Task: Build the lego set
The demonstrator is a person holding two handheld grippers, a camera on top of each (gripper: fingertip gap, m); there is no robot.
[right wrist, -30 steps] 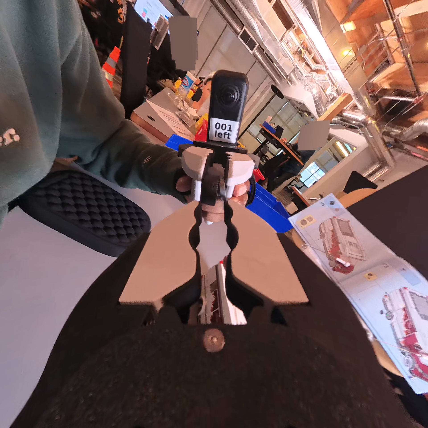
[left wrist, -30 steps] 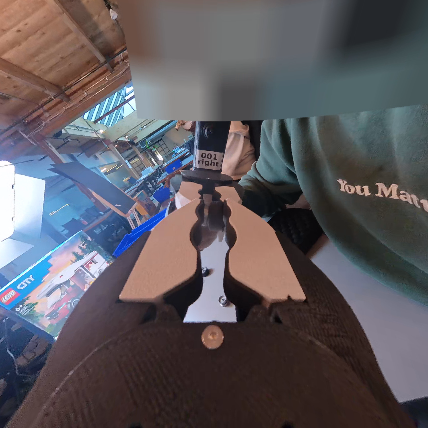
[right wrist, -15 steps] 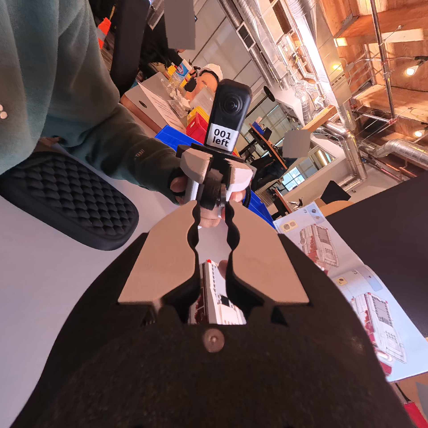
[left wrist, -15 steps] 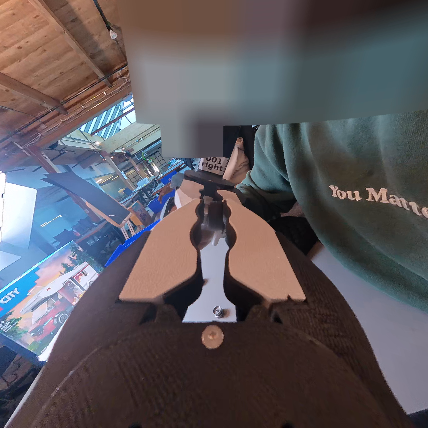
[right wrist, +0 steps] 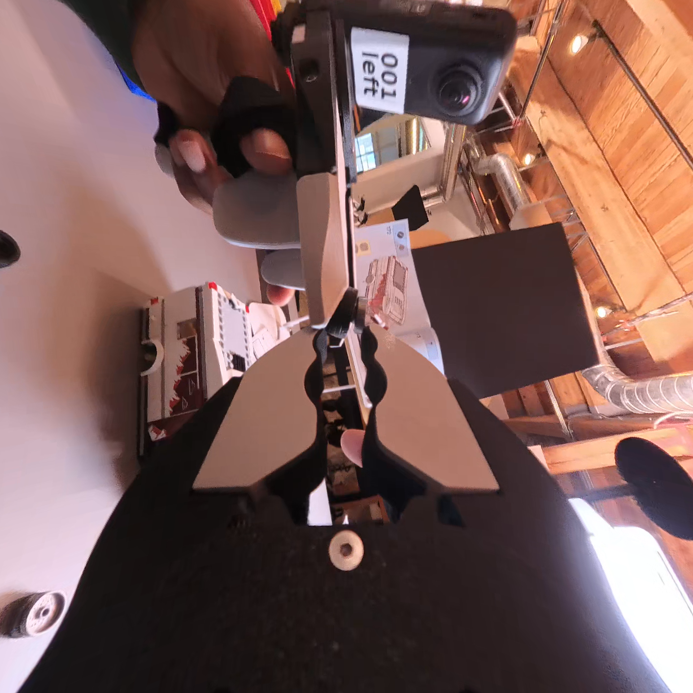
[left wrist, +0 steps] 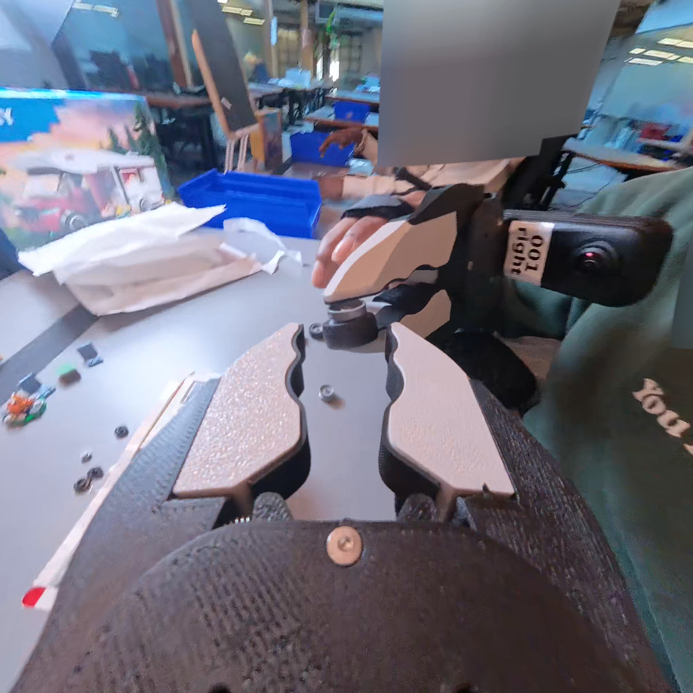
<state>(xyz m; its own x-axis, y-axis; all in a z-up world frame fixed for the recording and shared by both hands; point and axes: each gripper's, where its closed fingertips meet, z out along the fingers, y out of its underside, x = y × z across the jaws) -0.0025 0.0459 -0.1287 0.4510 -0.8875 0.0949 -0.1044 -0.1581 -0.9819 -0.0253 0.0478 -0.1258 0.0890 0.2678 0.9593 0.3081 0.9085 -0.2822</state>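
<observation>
At the left edge of the left wrist view, a toy box [left wrist: 75,161] picturing a red and white camper stands at the back of the grey counter [left wrist: 180,337], with crumpled white paper bags [left wrist: 142,255] in front of it and small loose toy pieces [left wrist: 90,480] scattered lower left. A blue bin [left wrist: 258,198] sits behind the bags. At the centre of that frame the left gripper [left wrist: 345,337] stands wide open with nothing between its fingers; only the counter and a small grey round piece [left wrist: 327,392] lying on it show in the gap. Just beyond its fingertips, the right gripper [left wrist: 348,318] comes in from the right, turned sideways, its fingers closed on a small black tyre with a grey hub [left wrist: 347,322]. A hand [left wrist: 345,240] lies along its top, and a green sleeve fills the right edge. In the right wrist view, a partly built white and red toy camper [right wrist: 195,356] lies at centre left on the counter, a loose wheel [right wrist: 37,615] at lower left, and an open instruction booklet [right wrist: 390,285] just right of the fingertips.
</observation>
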